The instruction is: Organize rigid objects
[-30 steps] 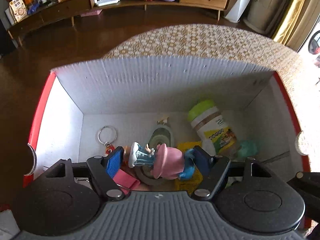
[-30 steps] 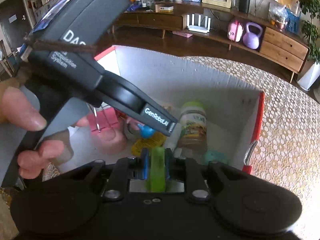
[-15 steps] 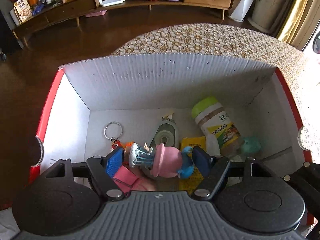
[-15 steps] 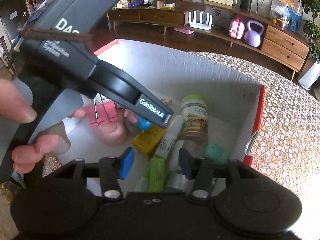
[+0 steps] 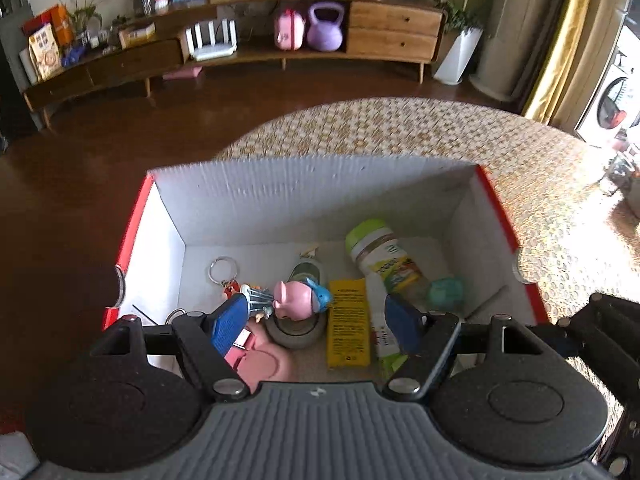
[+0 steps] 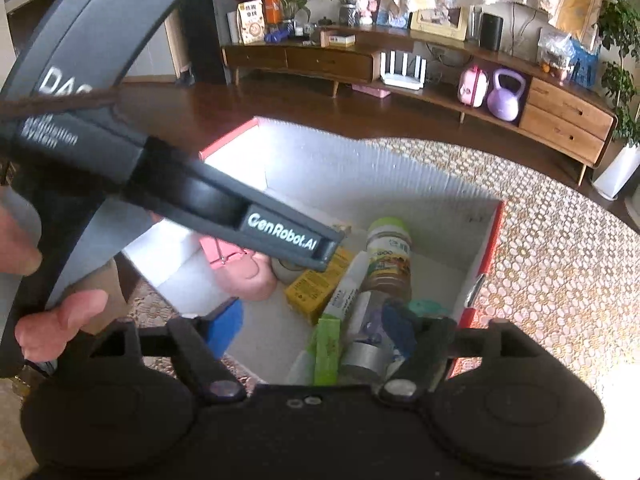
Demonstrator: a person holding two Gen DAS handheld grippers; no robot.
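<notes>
Box holds a pig toy; left gripper looks released above it, right gripper is opening, empty.

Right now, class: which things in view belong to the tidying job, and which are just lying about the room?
Job:
box
pig figure
yellow packet
green-capped jar
green tube
keyring
left tool, right tool, both empty

Lying about:
purple kettlebell
pink case
white router
</notes>
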